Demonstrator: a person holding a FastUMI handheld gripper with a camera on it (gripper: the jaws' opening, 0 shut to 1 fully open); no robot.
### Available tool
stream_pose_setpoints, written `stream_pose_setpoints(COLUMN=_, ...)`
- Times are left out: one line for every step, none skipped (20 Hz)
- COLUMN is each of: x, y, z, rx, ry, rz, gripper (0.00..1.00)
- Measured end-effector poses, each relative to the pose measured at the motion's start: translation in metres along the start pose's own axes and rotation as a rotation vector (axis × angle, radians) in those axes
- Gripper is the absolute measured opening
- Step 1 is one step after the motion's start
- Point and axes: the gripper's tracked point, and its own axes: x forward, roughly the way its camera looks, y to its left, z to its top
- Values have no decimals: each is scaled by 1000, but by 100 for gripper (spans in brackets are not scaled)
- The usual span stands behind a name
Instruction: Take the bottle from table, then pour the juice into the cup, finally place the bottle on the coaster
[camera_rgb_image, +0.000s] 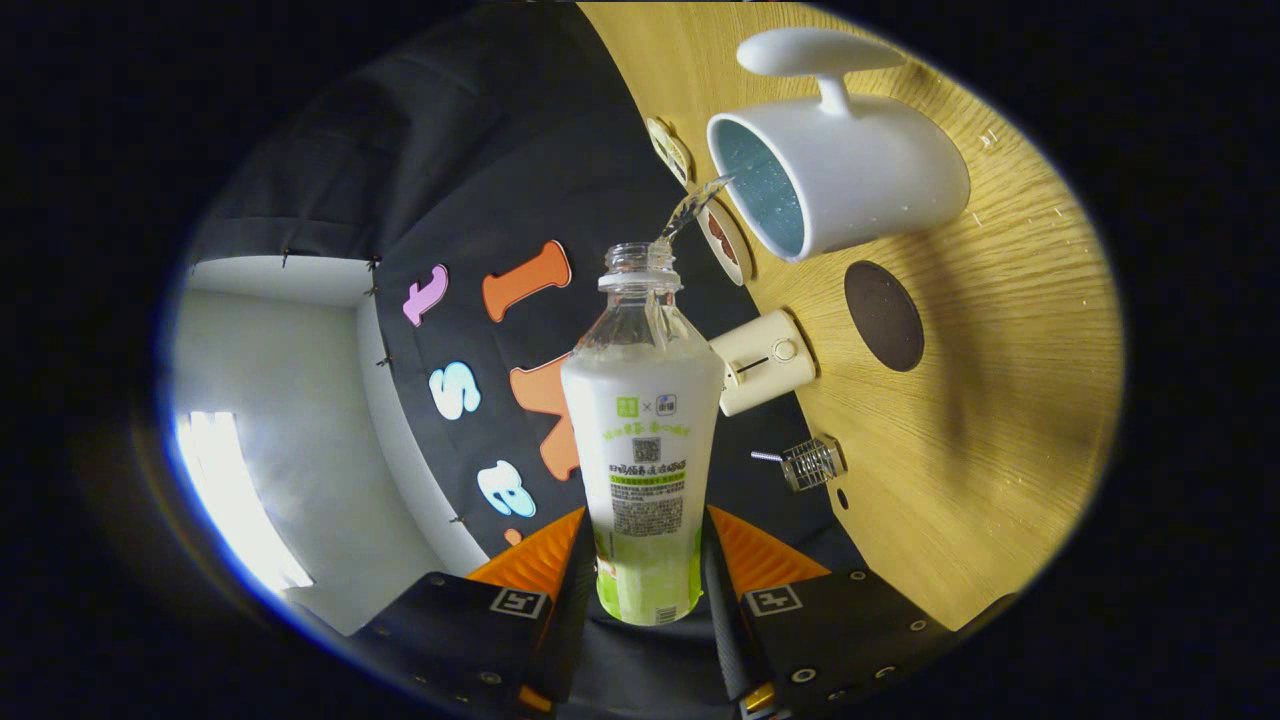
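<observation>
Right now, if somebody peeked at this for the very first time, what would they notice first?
Probably the bottle, squeezed between the gripper fingers and tipped over, with a thin stream of juice arcing from its open mouth. The stream reaches the big white cup just beyond the bottle, at its blue inside. Next to the cup, a dark round coaster waits on the wooden table.

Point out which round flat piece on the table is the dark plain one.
It is the dark brown coaster, beside the white cup; the pale discs lie nearer the wall. The claw is shut on the bottle.
</observation>
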Motion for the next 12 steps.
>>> stream_pose_setpoints(x=0, y=2, z=0, rx=10, ry=-4, rz=3, gripper=57)
stream_pose_setpoints(x=1, y=3, z=1, rx=18, ry=-9, rz=5, gripper=57)
stream_pose_setpoints(x=1, y=5, z=0, rx=29, ry=-12, rz=7, gripper=57)
stream_pose_setpoints(x=2, y=7, z=0, rx=39, ry=-16, rz=10, gripper=57)
stream_pose_setpoints(x=0, y=9, z=1, rx=48, ry=-21, rz=13, gripper=57)
stream_pose_setpoints(x=2, y=10, z=2, rx=58, ry=-24, rz=14, gripper=57)
stream_pose_setpoints(x=1, y=11, z=3, rx=70, ry=-27, rz=17, gripper=57)
stream_pose_setpoints(x=2, y=13, z=4, rx=80, ry=-29, rz=20, gripper=57)
stream_pose_setpoints(x=3, y=14, z=2, rx=89, ry=-31, rz=23, gripper=57)
stream_pose_setpoints(x=4, y=14, z=1, rx=100, ry=-32, rz=28, gripper=57)
stream_pose_setpoints(x=5, y=18, z=1, rx=114, ry=-34, rz=39, gripper=57)
stream_pose_setpoints(x=4, y=18, z=1, rx=121, ry=-38, rz=44, gripper=57)
